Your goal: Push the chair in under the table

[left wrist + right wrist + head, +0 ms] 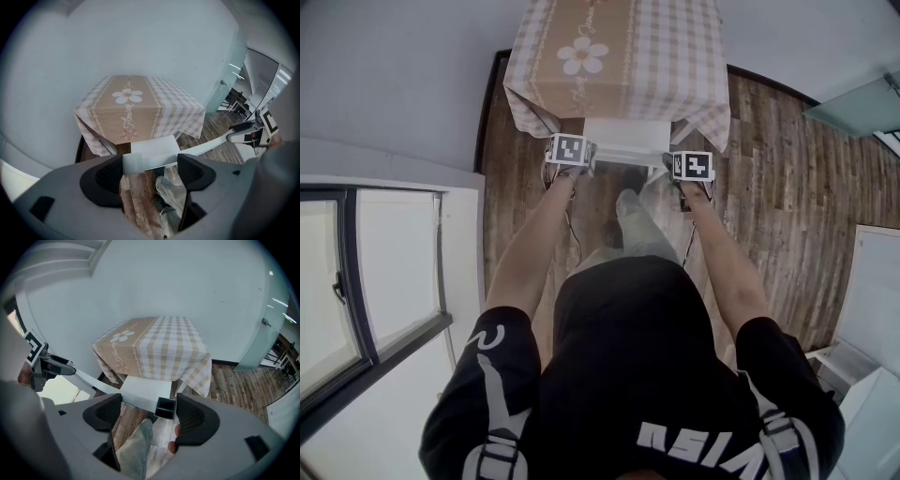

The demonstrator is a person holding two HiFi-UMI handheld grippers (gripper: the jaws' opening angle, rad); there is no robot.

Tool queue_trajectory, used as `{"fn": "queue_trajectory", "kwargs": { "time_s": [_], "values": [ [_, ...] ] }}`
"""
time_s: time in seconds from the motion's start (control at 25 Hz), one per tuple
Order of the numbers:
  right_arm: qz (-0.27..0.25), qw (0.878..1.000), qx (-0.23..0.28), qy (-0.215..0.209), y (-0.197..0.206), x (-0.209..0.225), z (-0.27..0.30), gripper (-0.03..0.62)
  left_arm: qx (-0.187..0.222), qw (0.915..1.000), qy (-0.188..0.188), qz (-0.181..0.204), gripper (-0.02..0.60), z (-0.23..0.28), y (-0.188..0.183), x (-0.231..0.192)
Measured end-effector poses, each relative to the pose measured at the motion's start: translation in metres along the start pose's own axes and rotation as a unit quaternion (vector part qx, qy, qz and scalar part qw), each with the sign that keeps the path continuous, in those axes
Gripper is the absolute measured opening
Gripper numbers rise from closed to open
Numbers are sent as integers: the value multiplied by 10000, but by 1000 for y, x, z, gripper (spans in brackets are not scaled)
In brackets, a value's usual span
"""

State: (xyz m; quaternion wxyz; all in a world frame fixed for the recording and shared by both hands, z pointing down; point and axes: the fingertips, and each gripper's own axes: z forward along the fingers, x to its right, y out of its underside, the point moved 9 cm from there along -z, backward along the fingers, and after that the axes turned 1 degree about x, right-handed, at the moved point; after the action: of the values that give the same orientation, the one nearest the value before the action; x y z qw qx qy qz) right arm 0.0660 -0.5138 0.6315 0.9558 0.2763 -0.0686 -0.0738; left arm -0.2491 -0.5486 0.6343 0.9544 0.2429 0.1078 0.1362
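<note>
- Directly below the head camera, I see both arms held out forward over a wooden floor point(769, 187), towards a white chair point(623, 133) and a small table point(666, 37).
- The table wears a beige and white checked tablecloth point(694, 84) printed with a white daisy point(582, 56).
- The chair's seat point(154, 146) shows just in front of the cloth's hanging edge, and I judge it only partly tucked under.
- The chair's top rail point(628, 161) stands clear of the table, on my side.
- The left gripper point(151, 172) has its pads spread apart, clamping nothing. The rail's left end sits at their tips, close against the left-hand pad.
- The right gripper point(149, 412) is likewise spread and holding nothing, with the rail's dark square end cap point(165, 408) between its tips.
- The key relation: the rail's long axis runs side to side, crosswise to the push, and the table lies straight ahead beyond it.
- One gripper is at each end of the rail, neither nearer than the other, so I judge that an even forward push from both would keep the chair square.
- Writing: a script word beside the daisy seems to read "Flower". White lettering on the person's black shirt point(694, 441) is cut off and I cannot read it.
</note>
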Motion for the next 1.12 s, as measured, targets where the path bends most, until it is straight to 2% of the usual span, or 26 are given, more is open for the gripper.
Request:
{"fn": "queue_trajectory", "kwargs": {
  "time_s": [0.48,1.12],
  "values": [
    [-69,10000,49,41,-15,11,11,382,46,9999,128,-41,376,17,-15,-1],
    [-57,9999,113,34,-52,25,32,382,131,9998,118,-7,377,32,-57,-10]
  ]
}}
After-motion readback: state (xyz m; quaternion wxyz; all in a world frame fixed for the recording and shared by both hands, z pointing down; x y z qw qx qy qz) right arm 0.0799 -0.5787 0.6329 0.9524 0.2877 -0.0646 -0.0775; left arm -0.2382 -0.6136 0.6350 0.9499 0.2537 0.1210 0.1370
